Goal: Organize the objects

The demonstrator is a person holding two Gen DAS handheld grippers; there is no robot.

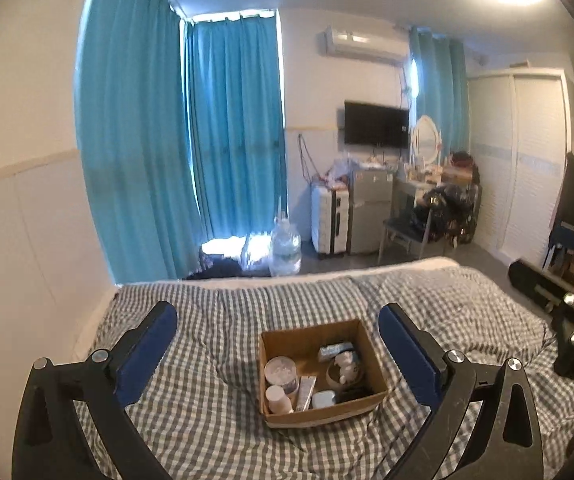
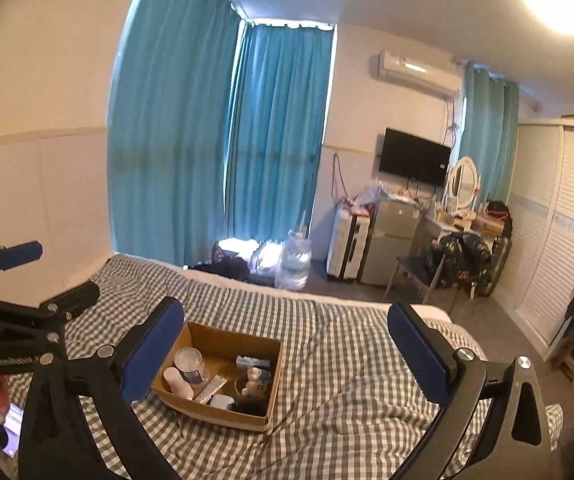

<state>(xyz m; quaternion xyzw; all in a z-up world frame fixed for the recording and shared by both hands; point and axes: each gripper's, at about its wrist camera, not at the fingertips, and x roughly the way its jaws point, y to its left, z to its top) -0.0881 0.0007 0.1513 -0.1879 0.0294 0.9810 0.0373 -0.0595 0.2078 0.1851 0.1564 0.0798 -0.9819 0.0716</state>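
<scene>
An open cardboard box (image 1: 371, 350) sits on the checked bed cover, also in the right wrist view (image 2: 273, 376). Inside lie a clear round jar (image 1: 281, 372), a small white bottle (image 1: 277, 398), a white tube (image 1: 307, 392), a blue pack (image 1: 337, 350), a white figurine (image 1: 347, 362) and a pale blue case (image 1: 324, 399). My left gripper (image 1: 279, 346) is open and empty, held above and before the box. My right gripper (image 2: 285, 348) is open and empty, with the box under its left finger. The left gripper also shows at the left edge of the right wrist view (image 2: 27, 276).
The bed (image 1: 215, 432) with grey checked cover fills the foreground. Beyond its far edge stand a large water bottle (image 1: 285, 248), a white suitcase (image 1: 329, 220), a small fridge (image 1: 369, 208), a chair (image 1: 407, 232) and a wardrobe (image 1: 519, 152). A white wall runs along the left.
</scene>
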